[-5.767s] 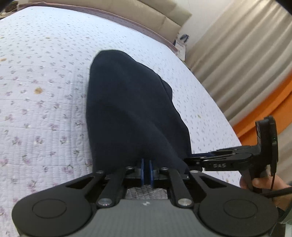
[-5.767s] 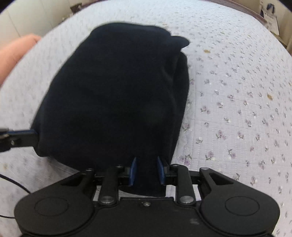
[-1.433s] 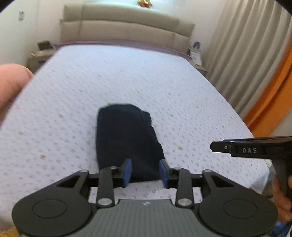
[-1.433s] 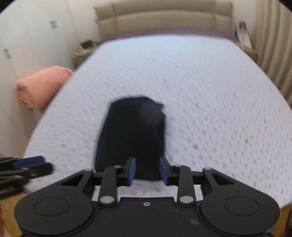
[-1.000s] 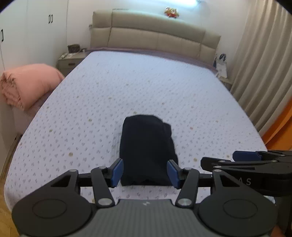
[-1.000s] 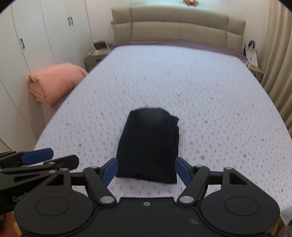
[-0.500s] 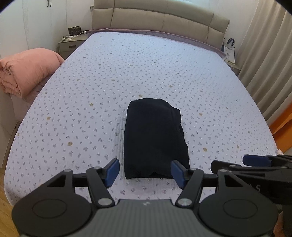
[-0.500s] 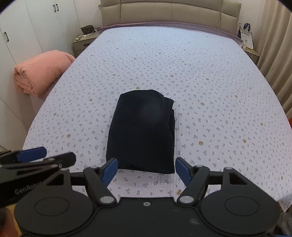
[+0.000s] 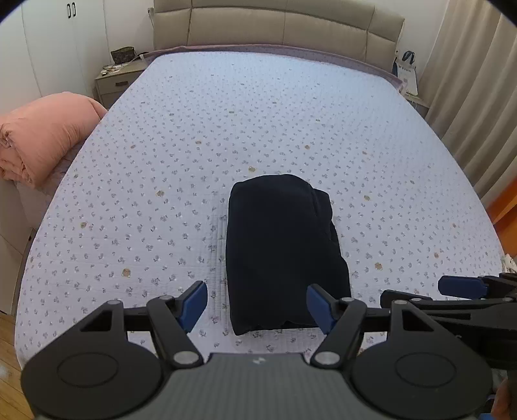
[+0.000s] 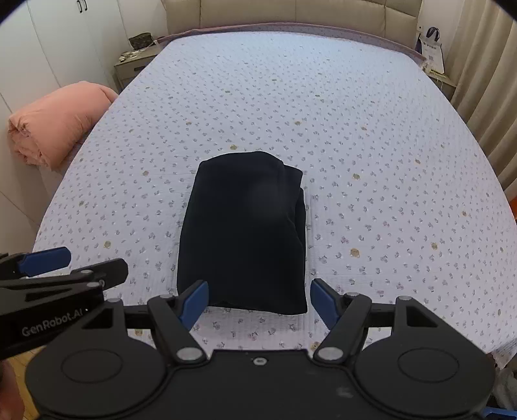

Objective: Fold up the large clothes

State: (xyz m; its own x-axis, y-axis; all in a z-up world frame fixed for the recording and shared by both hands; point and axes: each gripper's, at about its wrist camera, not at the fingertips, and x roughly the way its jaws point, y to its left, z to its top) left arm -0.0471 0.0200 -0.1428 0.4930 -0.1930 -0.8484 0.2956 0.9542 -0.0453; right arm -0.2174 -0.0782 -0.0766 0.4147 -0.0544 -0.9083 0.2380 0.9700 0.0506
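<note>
A dark navy garment lies folded into a compact rectangle near the front edge of the bed; it also shows in the right wrist view. My left gripper is open and empty, held above and in front of the garment, clear of it. My right gripper is open and empty, also held back from the garment. The right gripper shows at the right edge of the left wrist view, and the left gripper at the left edge of the right wrist view.
The bed has a pale floral quilt and a beige headboard. A rolled pink duvet sits to the left by white wardrobes. A nightstand stands at the back left; curtains hang at the right.
Both grippers let go of the garment and pulled back and up from the bed. Their jaws opened wide. The folded garment stays where it lay.
</note>
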